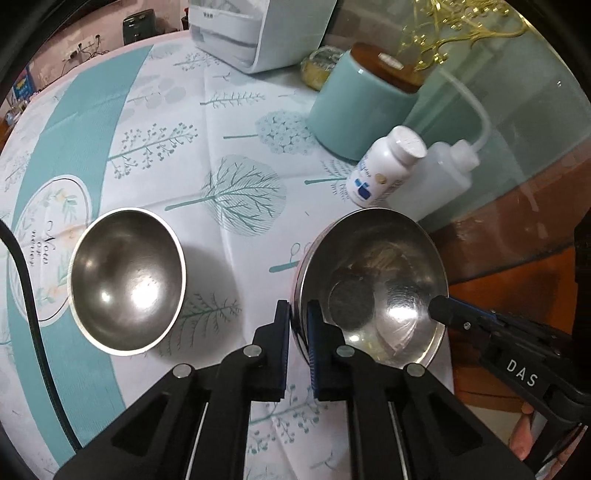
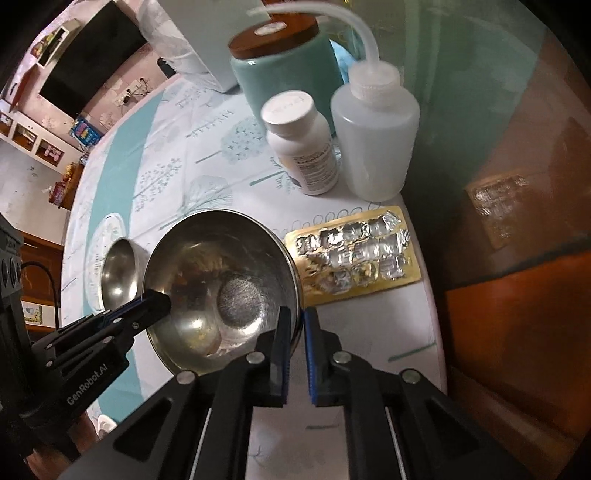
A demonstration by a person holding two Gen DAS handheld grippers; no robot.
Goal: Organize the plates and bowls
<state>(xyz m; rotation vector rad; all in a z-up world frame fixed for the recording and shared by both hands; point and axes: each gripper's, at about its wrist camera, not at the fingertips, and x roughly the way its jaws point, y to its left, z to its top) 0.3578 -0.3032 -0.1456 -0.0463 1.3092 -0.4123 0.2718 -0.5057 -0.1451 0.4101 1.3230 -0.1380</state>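
Two steel bowls stand on the patterned tablecloth. The larger bowl (image 1: 373, 291) is held at opposite rims by both grippers. My left gripper (image 1: 298, 332) is shut on its left rim, one finger inside and one outside. My right gripper (image 2: 296, 339) is shut on its right rim; the bowl shows in the right wrist view (image 2: 221, 291). The right gripper also shows in the left wrist view (image 1: 443, 310), and the left gripper in the right wrist view (image 2: 155, 302). The smaller bowl (image 1: 127, 280) stands free to the left; it also shows in the right wrist view (image 2: 118, 273).
Behind the large bowl stand a white pill bottle (image 1: 384, 166), a squeeze bottle with a tube (image 1: 432, 177) and a teal jar with a wooden lid (image 1: 365, 103). A foil blister pack (image 2: 354, 254) lies to its right. A white appliance (image 1: 258, 29) is at the back. The table edge (image 1: 498, 251) is close on the right.
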